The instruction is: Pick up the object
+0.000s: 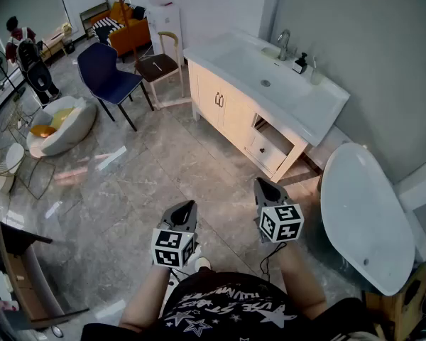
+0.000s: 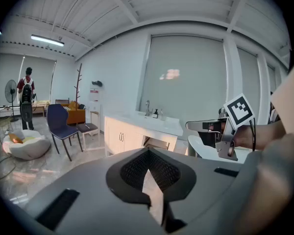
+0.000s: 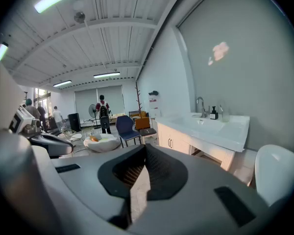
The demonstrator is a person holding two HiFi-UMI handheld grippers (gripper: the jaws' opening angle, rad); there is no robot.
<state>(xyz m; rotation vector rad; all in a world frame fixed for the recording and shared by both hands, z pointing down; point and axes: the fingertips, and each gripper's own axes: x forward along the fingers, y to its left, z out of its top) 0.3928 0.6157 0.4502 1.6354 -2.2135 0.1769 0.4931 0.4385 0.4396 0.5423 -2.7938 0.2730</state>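
Both grippers hover over the floor in front of the sink cabinet: left gripper and right gripper, each with jaws pressed together, pinching nothing. I cannot tell which object I should pick up; none lies near them. Left of the cabinet stands a blue chair. Risks, as I judge them: reaching with jaws unspread and shoving the object away, or snagging the cabinet's open drawer.

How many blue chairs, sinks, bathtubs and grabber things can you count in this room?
Blue chairs: 1, the blue chair
Sinks: 1, the sink
Bathtubs: 1, the bathtub
Grippers: 2, the left gripper and the right gripper
Total: 5
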